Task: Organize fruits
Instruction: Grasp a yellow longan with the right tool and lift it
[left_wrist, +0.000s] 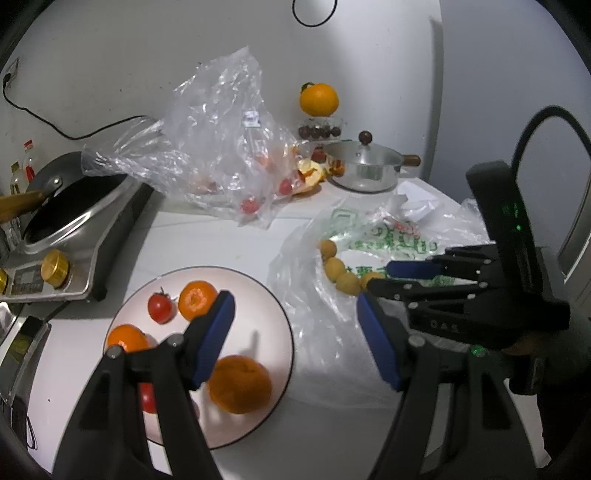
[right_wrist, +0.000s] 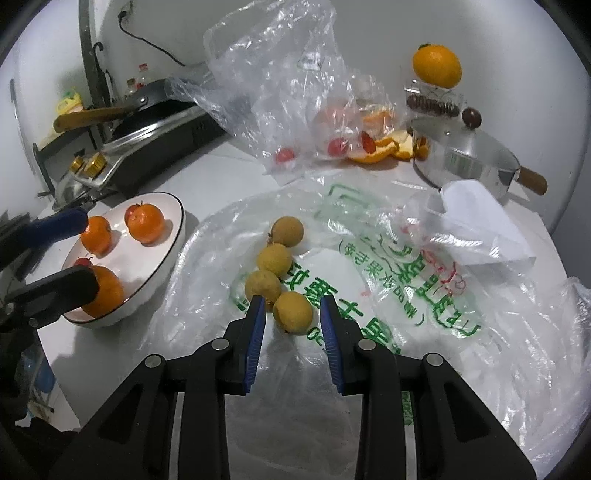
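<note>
It is a home kitchen — a black wok (left_wrist: 70, 199) sits on an induction cooker (left_wrist: 74, 254), a lidded steel pot (left_wrist: 364, 166) and oil bottles (left_wrist: 22, 170) stand along the white counter (left_wrist: 207, 240).

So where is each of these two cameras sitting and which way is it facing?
Left wrist: on the left gripper, tilted down at the plate; its own open fingers and the right gripper show.
Right wrist: on the right gripper, tilted down at the yellow fruits on the printed bag; its narrow fingers flank the nearest one.
Shared: plate, yellow fruits, lidded pot.
</note>
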